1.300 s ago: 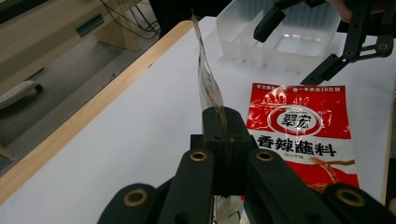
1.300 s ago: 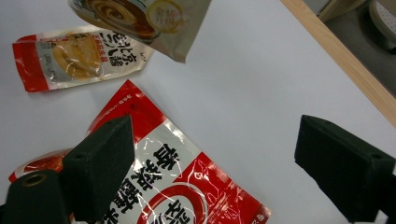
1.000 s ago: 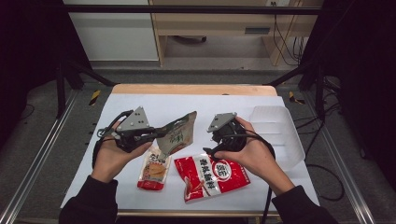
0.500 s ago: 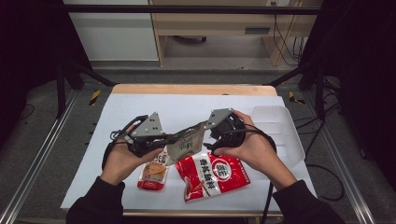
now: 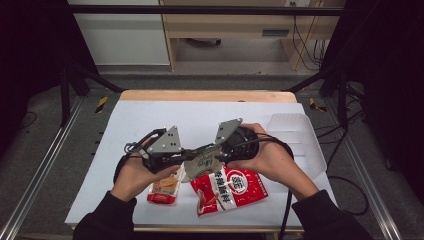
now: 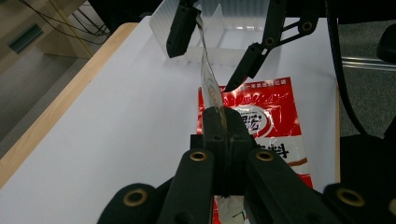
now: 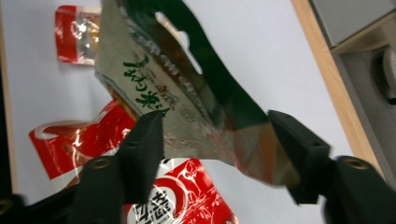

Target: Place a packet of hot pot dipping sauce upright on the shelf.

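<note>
Handover under way at centre frame: left gripper [image 5: 186, 161] stays clamped on the green packet [image 5: 202, 161], now carried between the right gripper [image 5: 216, 152] jaws, which have just been closing, not yet pinching.

Silver packet [image 5: 201, 161] between left gripper [image 5: 186, 156], right gripper [image 5: 214, 152]

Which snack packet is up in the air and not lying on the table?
The shiny green-and-silver packet, pinched in the left tool with the right tool around its other end. The big red packet and small red packet lie flat on the table.
</note>
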Demonstrator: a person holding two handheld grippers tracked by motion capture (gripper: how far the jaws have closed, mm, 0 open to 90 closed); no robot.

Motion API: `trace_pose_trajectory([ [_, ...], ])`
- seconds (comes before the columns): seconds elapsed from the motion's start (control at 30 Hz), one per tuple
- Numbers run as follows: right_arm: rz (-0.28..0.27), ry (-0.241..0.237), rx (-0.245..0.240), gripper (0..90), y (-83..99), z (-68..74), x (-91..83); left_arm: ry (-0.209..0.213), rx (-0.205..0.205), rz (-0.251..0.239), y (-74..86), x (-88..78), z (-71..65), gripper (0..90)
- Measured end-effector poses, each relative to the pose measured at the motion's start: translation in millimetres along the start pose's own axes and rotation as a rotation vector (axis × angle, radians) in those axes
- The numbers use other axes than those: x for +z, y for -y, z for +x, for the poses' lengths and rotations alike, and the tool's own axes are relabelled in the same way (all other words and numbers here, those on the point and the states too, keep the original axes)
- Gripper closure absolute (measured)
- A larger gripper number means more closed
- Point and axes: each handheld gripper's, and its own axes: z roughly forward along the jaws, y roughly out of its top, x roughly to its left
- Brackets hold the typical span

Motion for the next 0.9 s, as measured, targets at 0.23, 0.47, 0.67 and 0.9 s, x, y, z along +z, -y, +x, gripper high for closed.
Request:
trace_pose_trajectory([
  [0.23,0.019,-0.029,-0.03,64.4,-3.0,5.0,0.0,-0.006,-0.018,-0.031,0.0,-3.4,1.9,90.0],
  [0.47,0.014,-0.015,-0.022,86.3,-5.3,6.3,-2.2,-0.017,-0.031,-0.033,1.8,-7.3,4.3,90.0],
  [0.67,0.016,-0.024,-0.035,89.9,-7.8,9.4,-5.3,-0.028,-0.052,-0.042,4.9,-9.9,7.7,90.0],
  [0.9,0.033,-0.036,-0.042,90.0,-15.8,14.6,-11.5,-0.027,-0.076,-0.07,10.1,-13.1,11.9,90.0],
])
